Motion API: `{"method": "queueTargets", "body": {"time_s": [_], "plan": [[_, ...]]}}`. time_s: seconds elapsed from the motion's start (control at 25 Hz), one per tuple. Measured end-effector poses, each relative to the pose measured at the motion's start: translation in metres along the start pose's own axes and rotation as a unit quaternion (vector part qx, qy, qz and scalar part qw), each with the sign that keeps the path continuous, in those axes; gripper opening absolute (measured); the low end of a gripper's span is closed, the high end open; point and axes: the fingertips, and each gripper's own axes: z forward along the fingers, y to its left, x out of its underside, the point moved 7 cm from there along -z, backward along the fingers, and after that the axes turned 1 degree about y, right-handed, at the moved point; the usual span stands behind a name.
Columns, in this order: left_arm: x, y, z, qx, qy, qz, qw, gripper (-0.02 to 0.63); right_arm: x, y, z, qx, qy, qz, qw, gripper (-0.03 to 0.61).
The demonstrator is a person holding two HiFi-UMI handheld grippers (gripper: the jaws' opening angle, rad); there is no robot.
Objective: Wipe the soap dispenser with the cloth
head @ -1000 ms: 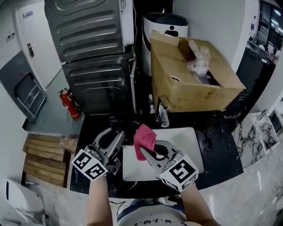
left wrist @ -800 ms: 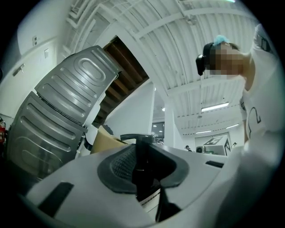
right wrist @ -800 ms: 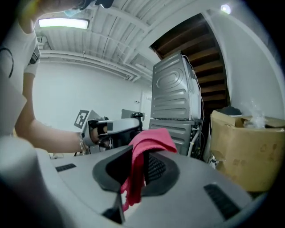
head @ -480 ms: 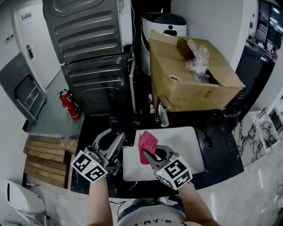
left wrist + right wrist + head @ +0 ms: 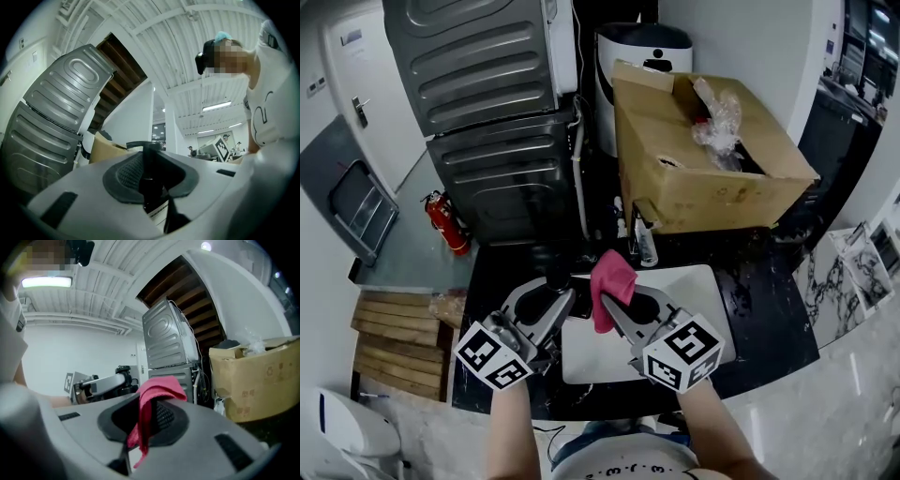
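In the head view my left gripper (image 5: pixel 554 292) is shut on a black soap dispenser (image 5: pixel 553 270), held over the left edge of the white basin (image 5: pixel 694 323). The left gripper view shows the dark bottle and its pump head (image 5: pixel 146 146) clamped between the ribbed pads of the left gripper (image 5: pixel 150 174). My right gripper (image 5: pixel 614 307) is shut on a pink cloth (image 5: pixel 611 281), just right of the dispenser. The cloth (image 5: pixel 158 389) drapes over the tip of the right gripper (image 5: pixel 146 420); whether it touches the dispenser I cannot tell.
A large open cardboard box (image 5: pixel 703 169) stands behind the basin on the black counter (image 5: pixel 769 309). A small bottle (image 5: pixel 645 246) stands by the tap. Stacked grey machines (image 5: pixel 497 122) rise at the back left, with a red fire extinguisher (image 5: pixel 445 220) on the floor.
The right gripper drew back toward me with the cloth, then moved forward again and rolled, ending closer to the dispenser. The left gripper and dispenser have barely shifted.
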Motion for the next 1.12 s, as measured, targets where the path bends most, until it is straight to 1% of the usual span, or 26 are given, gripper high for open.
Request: {"method": "queueTargets", "body": {"time_s": [0.12, 0.2, 0.28, 0.36, 0.48, 0.6, 0.72, 0.84, 0.92, 1.04, 1.12], "plan": [[-0.002, -0.001, -0.003, 0.007, -0.004, 0.002, 1.0, 0.091, 0.007, -0.002, 0.003, 0.011, 0.021, 0.001, 1.0, 0.048], [-0.003, 0.0, -0.005, 0.01, -0.01, 0.0, 0.9999, 0.091, 0.019, -0.007, 0.004, 0.025, 0.057, 0.01, 0.998, 0.048], [-0.003, 0.0, -0.007, 0.011, -0.012, 0.001, 0.9999, 0.091, 0.035, -0.011, 0.006, 0.04, 0.097, 0.008, 0.994, 0.048], [-0.002, -0.001, -0.007, 0.013, -0.004, 0.009, 0.9999, 0.091, 0.047, -0.013, 0.008, 0.044, 0.118, 0.011, 0.992, 0.048], [0.001, -0.002, -0.009, 0.013, 0.014, 0.021, 0.9996, 0.091, 0.056, -0.012, 0.011, 0.036, 0.132, 0.026, 0.99, 0.048], [0.009, 0.001, -0.017, 0.011, 0.045, 0.031, 0.9984, 0.091, 0.063, -0.008, 0.013, 0.03, 0.152, 0.029, 0.988, 0.048], [0.024, 0.009, -0.035, 0.004, 0.087, 0.028, 0.9958, 0.091, 0.071, -0.007, 0.011, 0.031, 0.161, 0.044, 0.985, 0.048], [0.05, 0.019, -0.063, -0.027, 0.141, 0.022, 0.9894, 0.091, 0.08, -0.007, 0.01, 0.036, 0.17, 0.057, 0.983, 0.048], [0.066, 0.026, -0.081, -0.046, 0.169, 0.023, 0.9843, 0.091, 0.085, -0.008, 0.011, 0.04, 0.177, 0.061, 0.982, 0.048], [0.081, 0.039, -0.101, -0.059, 0.196, 0.032, 0.9784, 0.091, 0.091, -0.006, 0.013, 0.031, 0.176, 0.079, 0.981, 0.048], [0.087, 0.048, -0.113, -0.061, 0.203, 0.032, 0.9768, 0.091, 0.096, -0.003, 0.015, 0.019, 0.172, 0.099, 0.98, 0.048]]}}
